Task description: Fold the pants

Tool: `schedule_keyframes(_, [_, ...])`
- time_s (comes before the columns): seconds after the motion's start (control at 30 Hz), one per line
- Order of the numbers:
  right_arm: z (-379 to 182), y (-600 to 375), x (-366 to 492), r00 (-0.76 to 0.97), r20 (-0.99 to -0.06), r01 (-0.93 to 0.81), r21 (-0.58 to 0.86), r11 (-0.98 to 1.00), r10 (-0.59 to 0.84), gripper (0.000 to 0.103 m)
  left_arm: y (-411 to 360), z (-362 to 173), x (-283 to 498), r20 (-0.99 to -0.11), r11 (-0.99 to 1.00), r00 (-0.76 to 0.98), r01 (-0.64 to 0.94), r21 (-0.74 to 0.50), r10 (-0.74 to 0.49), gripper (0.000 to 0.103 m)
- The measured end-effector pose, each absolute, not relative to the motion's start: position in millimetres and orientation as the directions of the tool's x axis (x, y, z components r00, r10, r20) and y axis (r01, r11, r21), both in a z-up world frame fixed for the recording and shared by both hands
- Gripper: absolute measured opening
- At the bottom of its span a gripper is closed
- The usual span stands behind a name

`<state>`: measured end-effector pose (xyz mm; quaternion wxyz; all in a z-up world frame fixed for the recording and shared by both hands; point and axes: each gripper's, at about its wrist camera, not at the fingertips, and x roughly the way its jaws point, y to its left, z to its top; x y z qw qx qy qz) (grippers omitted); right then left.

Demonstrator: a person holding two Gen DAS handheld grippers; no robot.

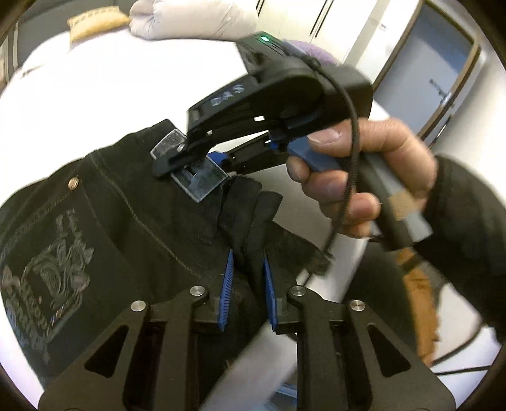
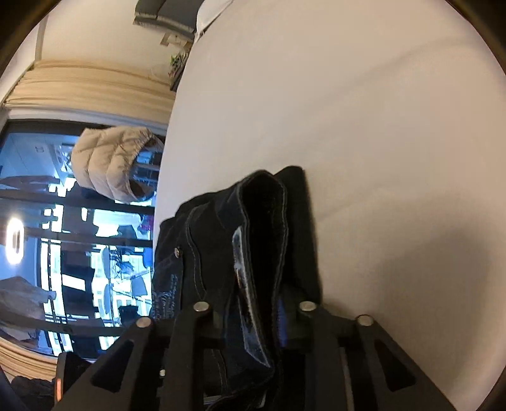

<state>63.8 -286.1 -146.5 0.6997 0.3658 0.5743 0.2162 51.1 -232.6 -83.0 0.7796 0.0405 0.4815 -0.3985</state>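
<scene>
Your black denim pants (image 1: 104, 221), with tan stitching, a brass rivet and a grey embroidered crest on the back pocket, hang bunched above the white bedsheet (image 1: 95, 95), and everything here sits relative to that sheet. Your left gripper (image 1: 248, 294) has its blue ribbed pads (image 1: 228, 284) pressed onto a gathered fold of the black cloth, fingers clamped with the fabric filling the gap between them. Your right gripper (image 1: 189, 164), seen from the left wrist view, bites the waistband edge with its clear plates, and your right hand (image 1: 363, 177) squeezes its blue trigger (a green light glows on the housing). From the right wrist view, the same gripper (image 2: 253, 303) holds thick folded denim layers (image 2: 253, 221) between its fingers, the cloth rising up against the pale sheet (image 2: 379, 126). At the far end of the sheet lie a white puffy duvet (image 1: 189, 19) and a tan cushion (image 1: 95, 27).
</scene>
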Motion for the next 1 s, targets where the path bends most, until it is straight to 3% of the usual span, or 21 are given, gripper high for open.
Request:
schedule_keyframes(0.1, [-127, -299, 55, 0.305, -0.690, 0.135, 0.713, 0.687, 0.656, 0.039, -204, -66, 45, -0.764, 0.677, 0.219, 0.645, -0.353, -0.607, 0.017])
schedule_keyframes(0.17, [-112, -311, 47, 0.352, -0.717, 0.157, 0.679, 0.717, 0.602, 0.039, -182, -60, 47, -0.754, 0.693, 0.238, 0.621, -0.367, -0.612, 0.017])
schedule_keyframes(0.27, [-86, -306, 33, 0.397, -0.652, 0.093, 0.729, 0.678, 0.646, 0.039, -154, -60, 64, -0.759, 0.761, 0.312, 0.546, -0.349, -0.572, 0.017])
schedule_keyframes(0.47, [-92, -250, 19, 0.289, -0.714, 0.007, 0.668, 0.744, 0.638, 0.039, -116, -89, 108, -0.839, 0.847, 0.279, 0.413, -0.334, -0.467, 0.017])
schedule_keyframes(0.57, [-113, -244, 5, 0.266, -0.781, 0.024, 0.591, 0.806, 0.565, 0.024, -112, -103, 121, -0.866, 0.851, 0.219, 0.400, -0.341, -0.450, 0.017])
schedule_keyframes(1.0, [-102, -256, -51, 0.322, -0.762, 0.089, 0.616, 0.783, 0.562, 0.023, -115, -111, 118, -0.882, 0.866, 0.246, 0.415, -0.279, -0.402, 0.017])
